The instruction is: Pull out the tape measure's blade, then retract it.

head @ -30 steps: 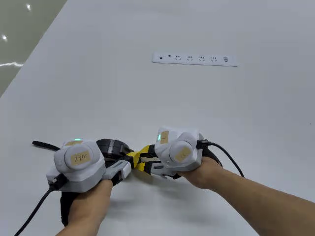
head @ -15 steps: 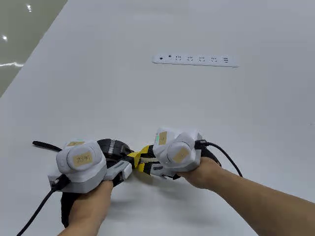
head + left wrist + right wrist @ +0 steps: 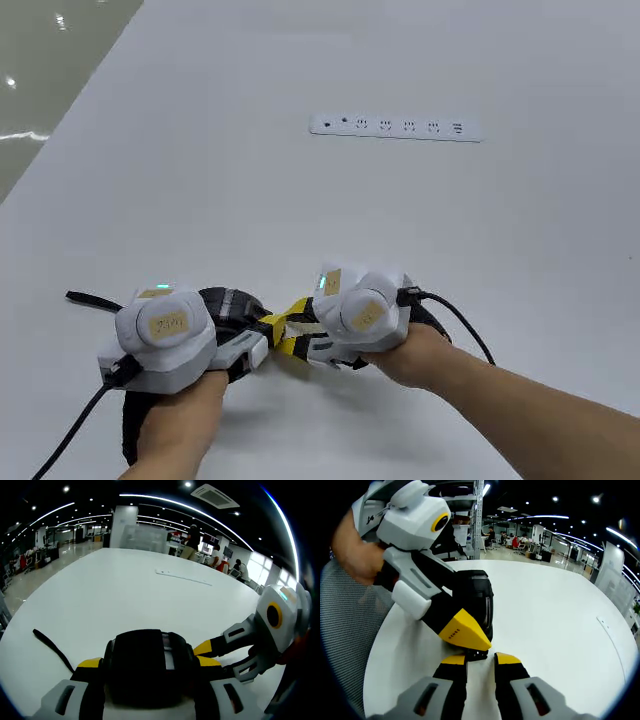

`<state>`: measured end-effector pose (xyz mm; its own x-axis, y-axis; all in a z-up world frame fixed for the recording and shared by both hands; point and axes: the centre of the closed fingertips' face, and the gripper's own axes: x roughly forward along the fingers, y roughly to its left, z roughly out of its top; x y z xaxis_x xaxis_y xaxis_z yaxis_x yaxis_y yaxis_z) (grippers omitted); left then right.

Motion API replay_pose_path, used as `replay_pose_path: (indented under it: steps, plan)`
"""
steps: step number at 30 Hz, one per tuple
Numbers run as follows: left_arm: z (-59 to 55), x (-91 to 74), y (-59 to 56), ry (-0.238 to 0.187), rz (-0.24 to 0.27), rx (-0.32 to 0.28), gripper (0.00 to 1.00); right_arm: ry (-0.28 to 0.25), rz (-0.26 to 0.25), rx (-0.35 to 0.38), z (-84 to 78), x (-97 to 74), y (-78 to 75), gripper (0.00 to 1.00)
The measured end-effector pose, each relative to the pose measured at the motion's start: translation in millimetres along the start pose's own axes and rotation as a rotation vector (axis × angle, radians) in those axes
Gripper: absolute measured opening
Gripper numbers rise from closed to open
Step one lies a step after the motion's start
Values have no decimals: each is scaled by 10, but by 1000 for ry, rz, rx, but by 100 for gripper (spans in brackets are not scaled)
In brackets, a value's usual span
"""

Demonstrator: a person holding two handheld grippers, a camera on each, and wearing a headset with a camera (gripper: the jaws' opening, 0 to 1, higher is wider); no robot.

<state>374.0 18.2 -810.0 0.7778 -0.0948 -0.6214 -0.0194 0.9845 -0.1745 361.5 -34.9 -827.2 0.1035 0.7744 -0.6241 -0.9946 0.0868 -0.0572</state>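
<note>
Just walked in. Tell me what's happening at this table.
A person at a white table works a pair of tongs in each hand. The left tongs clamp the black tape measure by its case. The right tongs sit at the case's mouth, tips close on either side of the blade's end tab; whether they pinch it yet is unclear. No blade shows pulled out. A power strip lies farther back.

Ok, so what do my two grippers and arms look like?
The left gripper and right gripper match: rounded white-grey housings with tan handwritten stickers, black fingers tipped yellow, and a black cable trailing from each. Forearms are bare.
</note>
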Motion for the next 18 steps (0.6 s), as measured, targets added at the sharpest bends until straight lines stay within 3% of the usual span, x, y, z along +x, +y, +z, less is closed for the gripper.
replay_pose_path:
  steps: [10, 18]
  plan:
    - [0, -30, 41, 9, -13, 5, 74, -4, -19, 13, -45, -98, -6, 22]
    - [-1, -73, 55, 8, -31, 43, 75, -18, -58, 56, -133, -241, -61, 25]
